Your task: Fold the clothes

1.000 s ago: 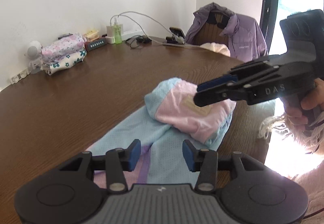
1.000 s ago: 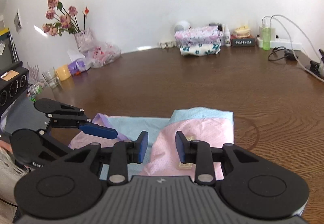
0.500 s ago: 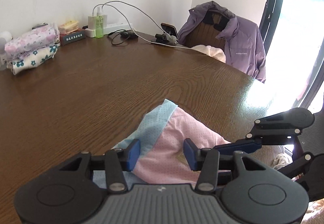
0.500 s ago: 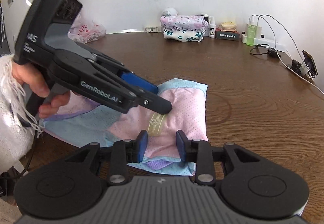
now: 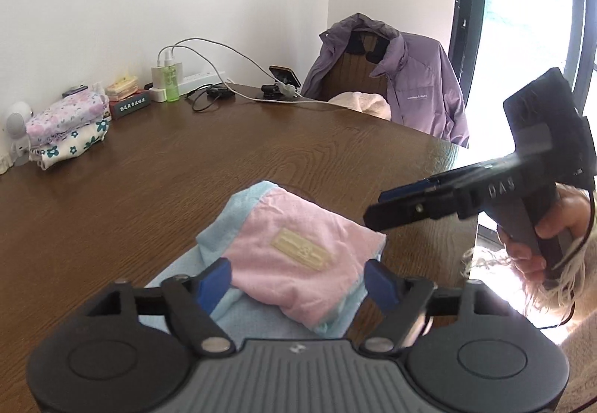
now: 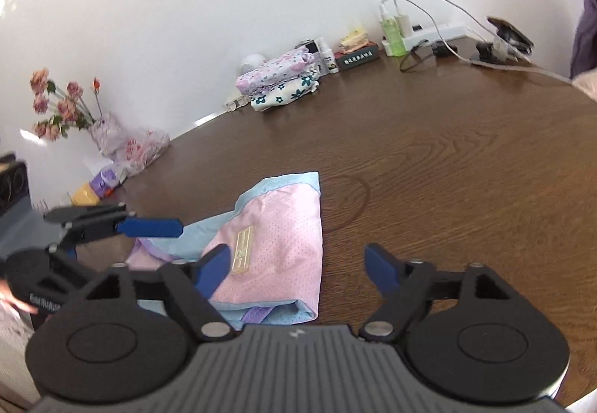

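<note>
Both jaw sets have just been opening, so the left gripper (image 5: 298, 280) and right gripper (image 6: 296, 269) stand spread and empty over the garment (image 6: 276, 249), a light, limp fabric best pinched at a folded edge.

We hold our left gripper (image 5: 298, 280) tilted downward, its jaws just opened wide, nothing pressed between the pads. Our right gripper (image 6: 298, 269) has likewise just spread wide and grips nothing, our right hand (image 5: 548, 241) wrapped around its handle.

Left claw (image 5: 300, 280) just spread wide over folded pink-and-blue garment (image 5: 294, 252), brown table (image 5: 186, 170)
</note>
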`<state>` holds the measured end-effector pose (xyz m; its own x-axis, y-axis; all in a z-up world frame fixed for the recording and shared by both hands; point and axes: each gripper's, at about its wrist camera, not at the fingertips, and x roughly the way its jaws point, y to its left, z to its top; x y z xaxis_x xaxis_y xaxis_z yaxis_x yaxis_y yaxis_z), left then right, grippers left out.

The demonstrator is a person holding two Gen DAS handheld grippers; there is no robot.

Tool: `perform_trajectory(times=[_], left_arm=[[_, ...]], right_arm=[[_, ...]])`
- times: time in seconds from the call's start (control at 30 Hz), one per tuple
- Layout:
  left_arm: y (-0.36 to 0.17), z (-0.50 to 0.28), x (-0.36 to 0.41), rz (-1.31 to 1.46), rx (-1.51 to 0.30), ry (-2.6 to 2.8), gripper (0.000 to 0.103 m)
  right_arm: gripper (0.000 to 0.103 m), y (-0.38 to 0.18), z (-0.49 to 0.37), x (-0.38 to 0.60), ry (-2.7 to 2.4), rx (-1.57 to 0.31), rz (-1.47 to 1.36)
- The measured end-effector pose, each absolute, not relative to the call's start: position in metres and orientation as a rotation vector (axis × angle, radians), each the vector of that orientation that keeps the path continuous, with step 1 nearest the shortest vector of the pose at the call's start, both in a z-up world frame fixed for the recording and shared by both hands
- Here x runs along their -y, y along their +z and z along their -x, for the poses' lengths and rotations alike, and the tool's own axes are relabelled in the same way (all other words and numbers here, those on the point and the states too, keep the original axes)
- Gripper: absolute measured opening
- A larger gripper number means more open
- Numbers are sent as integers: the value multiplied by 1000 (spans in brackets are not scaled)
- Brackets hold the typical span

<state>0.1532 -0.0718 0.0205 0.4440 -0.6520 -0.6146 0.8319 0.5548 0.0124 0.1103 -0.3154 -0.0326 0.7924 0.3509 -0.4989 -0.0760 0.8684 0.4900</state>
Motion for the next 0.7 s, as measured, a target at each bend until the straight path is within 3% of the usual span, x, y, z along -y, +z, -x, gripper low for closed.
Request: perform_trajectory(times=[0.2,0.3,0.37,0.47,0.63,0.7], left_arm=[[22,-158,82,-370,-565,-940,82],[18,-173,88,-387,-594,-941,53],[12,-180,93,-422,-621,-942,24],[-3,-183,95,-493,-661,-930,23],[-15,-185,83,-434,-680,-932,23],[-17,-184,81,-426,-674,-931,23]], right_arm=[[88,-44,-121,317,274,-611,-530],[84,-47,-128,316,294,-609,-546],[69,-51,-132,315,312,-619,-553],[45,-54,-135,312,310,-630,-561],[43,-63,-129,315,315,-607,-656],[33,-65,-127,314,305,-607,-675]])
